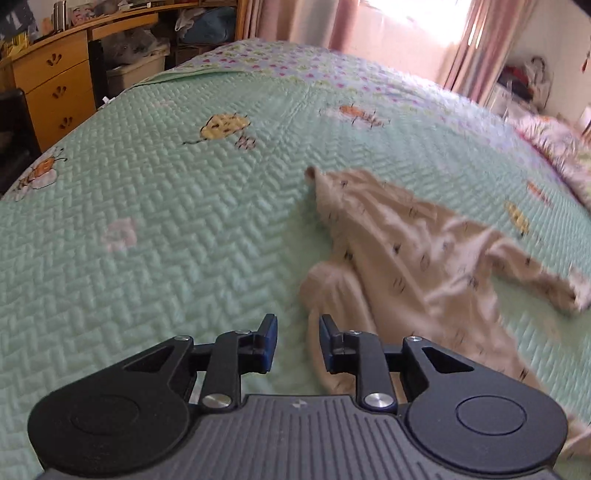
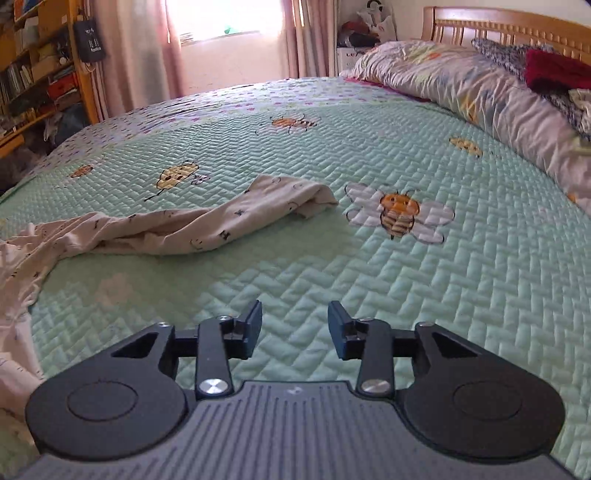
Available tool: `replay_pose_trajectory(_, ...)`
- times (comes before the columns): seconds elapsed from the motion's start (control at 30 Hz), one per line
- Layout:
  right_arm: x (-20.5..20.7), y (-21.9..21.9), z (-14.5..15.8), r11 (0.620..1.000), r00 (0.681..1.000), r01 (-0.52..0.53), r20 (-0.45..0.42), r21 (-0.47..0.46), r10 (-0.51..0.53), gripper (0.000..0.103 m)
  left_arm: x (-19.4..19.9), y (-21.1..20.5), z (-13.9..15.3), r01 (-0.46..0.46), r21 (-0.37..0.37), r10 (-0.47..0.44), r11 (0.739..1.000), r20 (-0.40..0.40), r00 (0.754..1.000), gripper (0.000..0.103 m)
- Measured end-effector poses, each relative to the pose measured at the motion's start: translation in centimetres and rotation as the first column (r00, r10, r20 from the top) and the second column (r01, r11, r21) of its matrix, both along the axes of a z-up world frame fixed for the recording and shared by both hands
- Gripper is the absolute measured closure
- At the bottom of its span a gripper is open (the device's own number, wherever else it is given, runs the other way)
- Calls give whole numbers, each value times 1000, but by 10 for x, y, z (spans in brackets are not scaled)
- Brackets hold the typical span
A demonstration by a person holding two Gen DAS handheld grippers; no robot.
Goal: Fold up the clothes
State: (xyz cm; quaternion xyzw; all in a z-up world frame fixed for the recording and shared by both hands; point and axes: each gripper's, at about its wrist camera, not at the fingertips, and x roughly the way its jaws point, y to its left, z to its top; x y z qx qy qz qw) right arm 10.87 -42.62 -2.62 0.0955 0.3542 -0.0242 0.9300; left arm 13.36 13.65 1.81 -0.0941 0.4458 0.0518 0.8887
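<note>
Beige garment (image 1: pixel 417 258) is lying rumpled, unfolded, on the bed (image 1: pixel 147 221). Left hand-held gripper (image 1: pixel 297 341) and right hand-held gripper (image 2: pixel 294 328) are being held apart-jawed, empty, beside the garment. Bunched layers risk being pinched together.

Blown-out daylight from the curtained window (image 2: pixel 225 22), soft shadows, fisheye-bowed edges, motion smear across the left-wrist view.

One beige garment (image 1: pixel 399 258), one green quilt (image 1: pixel 147 229), one pillow (image 2: pixel 461 85), two empty, parted tongs (image 1: pixel 297 341).
</note>
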Motion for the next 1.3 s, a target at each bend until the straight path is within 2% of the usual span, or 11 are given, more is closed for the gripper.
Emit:
replay_pose_trajectory(0.17, -20, 22, 17, 975, 996, -84, 17, 207, 82, 59, 8, 0, 43, 81, 119, -77, 990, -37, 996, 76)
replay_pose_trajectory(0.27, -28, 44, 35, 937, 989, -145, 61, 319, 132, 59, -3, -22, 92, 144, 171, -152, 975, 34, 988, 75)
replay_pose_trajectory(0.33, -36, 56, 49, 897, 982, -185, 99, 402, 159, 59, -21, -42, 128, 192, 160, -210, 968, 106, 972, 65)
replay_pose_trajectory(0.4, -45, 65, 64, 863, 972, -231, 152, 449, 180, 59, -48, -66, 156, 253, 97, -267, 963, 178, 947, 60)
replay_pose_trajectory(0.57, -73, 59, 95, 847, 948, -285, 260, 449, 182, 57, -119, -135, 217, 385, 2, -364, 923, 331, 870, 64)
replay_pose_trajectory(0.67, -101, 34, 116, 759, 925, -337, 347, 557, 156, 56, -159, -175, 255, 420, 87, -418, 903, 400, 816, 66)
replay_pose_trajectory(0.77, -130, 13, 149, 765, 897, -352, 429, 540, 110, 56, -183, -202, 295, 427, 131, -439, 895, 429, 789, 67)
replay_pose_trajectory(0.9, -158, -37, 191, 670, 869, -388, 493, 633, 37, 56, -203, -236, 351, 419, 241, -483, 875, 453, 749, 67)
replay_pose_trajectory(1.0, -187, -72, 237, 732, 829, -354, 558, 582, -42, 56, -224, -258, 391, 393, 306, -497, 867, 487, 718, 66)
replay_pose_trajectory(1.1, -212, -103, 287, 765, 781, -352, 619, 539, -77, 56, -249, -275, 425, 364, 344, -499, 866, 534, 682, 54)
replay_pose_trajectory(1.3, -271, -129, 387, 825, 626, -398, 776, 401, -76, 53, -281, -284, 440, 303, 366, -472, 880, 605, 641, 41)
